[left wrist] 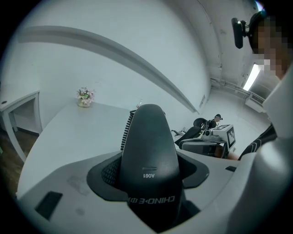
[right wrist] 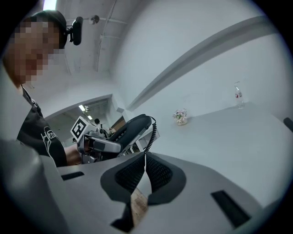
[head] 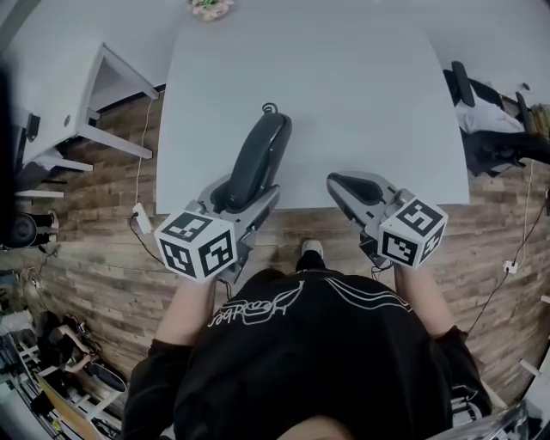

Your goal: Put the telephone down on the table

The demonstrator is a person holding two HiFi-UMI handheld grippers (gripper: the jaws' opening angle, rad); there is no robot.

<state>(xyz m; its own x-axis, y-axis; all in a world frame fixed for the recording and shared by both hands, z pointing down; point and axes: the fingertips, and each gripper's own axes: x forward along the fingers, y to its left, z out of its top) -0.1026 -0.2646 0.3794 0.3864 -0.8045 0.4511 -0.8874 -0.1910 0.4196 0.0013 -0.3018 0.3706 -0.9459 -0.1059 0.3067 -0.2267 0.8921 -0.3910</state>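
Bench (head: 361, 103) surface, pale and broad, fills the upper part of the head view and lies bare over nearly its whole spread. The person stands at its near edge with both arms held forward.

The left gripper (head: 243, 203) is clamped on the telephone (head: 258, 159), a black handset. Its own view shows the handset filling the gap between the jaws, with the ribbed pads pressing on either side of its lower end. The handset points away from the person and reaches out over the near part of the bench. In the right gripper view it looks tilted upward and held clear of the surface, though whether any part touches cannot be told for certain.

The right gripper (head: 342, 183) hangs just beside it over the bench edge. Its pads are pressed together with nothing between them, and it seems to have no part in this step.

A coiled cord (left wrist: 126, 130) runs from the far end of the handset. A small pot of flowers (head: 210, 8) sits at the far edge, well apart from everything else.

The carrying step looks nearly done and the placing has not yet begun. The next move probably calls for lowering the left gripper until the handset lies flat on open bench surface, then spreading the jaws, with the cord kept from snagging.
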